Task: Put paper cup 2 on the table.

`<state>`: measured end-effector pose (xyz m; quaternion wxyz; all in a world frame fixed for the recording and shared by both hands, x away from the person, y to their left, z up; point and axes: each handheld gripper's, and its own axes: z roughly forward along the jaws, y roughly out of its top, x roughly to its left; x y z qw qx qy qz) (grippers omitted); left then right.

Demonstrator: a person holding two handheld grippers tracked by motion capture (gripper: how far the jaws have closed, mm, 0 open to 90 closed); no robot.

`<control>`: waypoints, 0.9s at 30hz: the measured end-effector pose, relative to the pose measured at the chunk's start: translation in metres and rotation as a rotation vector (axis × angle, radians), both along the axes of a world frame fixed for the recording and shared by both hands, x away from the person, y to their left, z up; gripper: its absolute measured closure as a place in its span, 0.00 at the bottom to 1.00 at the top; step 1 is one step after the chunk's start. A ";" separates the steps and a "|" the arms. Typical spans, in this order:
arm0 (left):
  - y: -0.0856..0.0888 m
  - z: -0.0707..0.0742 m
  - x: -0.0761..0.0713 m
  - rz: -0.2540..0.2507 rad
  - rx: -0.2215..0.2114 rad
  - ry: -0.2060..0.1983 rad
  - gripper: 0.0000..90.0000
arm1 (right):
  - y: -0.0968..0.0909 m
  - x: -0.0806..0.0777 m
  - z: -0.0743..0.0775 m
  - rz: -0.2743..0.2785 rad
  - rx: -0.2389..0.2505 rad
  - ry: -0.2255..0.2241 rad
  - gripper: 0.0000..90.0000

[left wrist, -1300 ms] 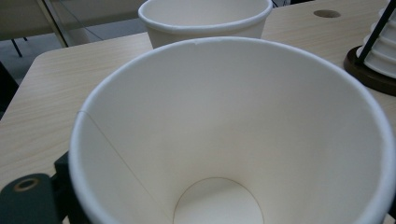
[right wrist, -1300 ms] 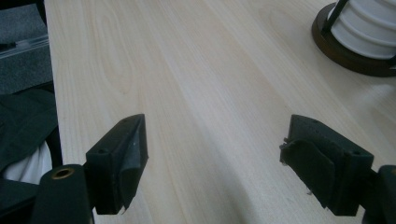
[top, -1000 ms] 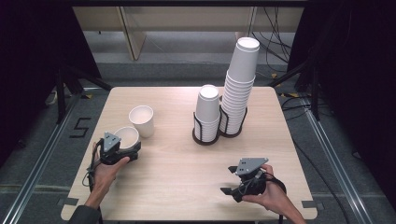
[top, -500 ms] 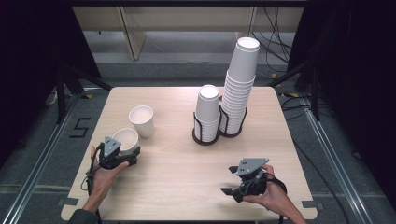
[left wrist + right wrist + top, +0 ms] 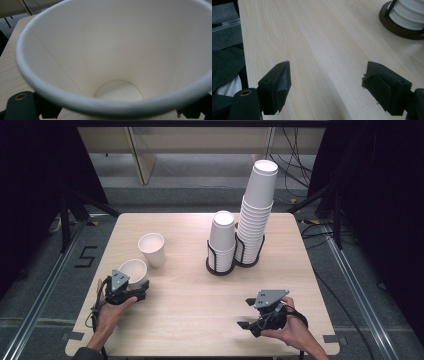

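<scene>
Paper cup (image 5: 132,268) sits at roughly 8 o'clock on the counter (image 5: 190,290), tilted back toward the left hand-held gripper (image 5: 131,287), mouth facing its camera. In the left gripper view the cup's open mouth (image 5: 112,55) fills the frame with the round bottom visible deep inside, dark jaw parts poking out under the rim at both lower corners. Jaws have just been closing with the cup between them; whether the pads already press the wall I cannot tell, contact is hidden under the rim.

Second cup (image 5: 151,249) stands upright just beside it at about 1 o'clock from it, near but apart. Short stack of cups (image 5: 222,240) and tall stack of cups (image 5: 257,212) stand in black holders at the counter's 1 o'clock area, well apart from the work.

Right hand-held gripper (image 5: 250,315) rests at 5 o'clock, jaws spread wide with nothing between; right gripper view shows only bare wood between the pads (image 5: 280,85).

Doing this step well, as I judge it: close gently, paper wall dents easily. Grip low-to-mid wall, not the rim alone, or it may slip or ovalise. Level the cup before lifting. Pull clear at 6 o'clock, away from the upright neighbour, so it isn't knocked. Right side can stay parked.
</scene>
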<state>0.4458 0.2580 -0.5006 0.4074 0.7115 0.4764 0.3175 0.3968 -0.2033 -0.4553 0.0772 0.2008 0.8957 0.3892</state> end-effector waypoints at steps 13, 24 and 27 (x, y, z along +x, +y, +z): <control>0.003 -0.007 -0.009 -0.009 0.009 0.042 0.16 | -0.001 0.000 0.000 0.002 -0.001 -0.002 0.25; 0.003 -0.004 -0.032 -0.002 0.014 0.056 0.16 | -0.003 -0.001 0.000 -0.008 0.001 0.005 0.25; 0.002 -0.005 -0.041 -0.016 0.009 0.076 0.16 | -0.004 -0.001 0.000 -0.004 0.006 0.002 0.25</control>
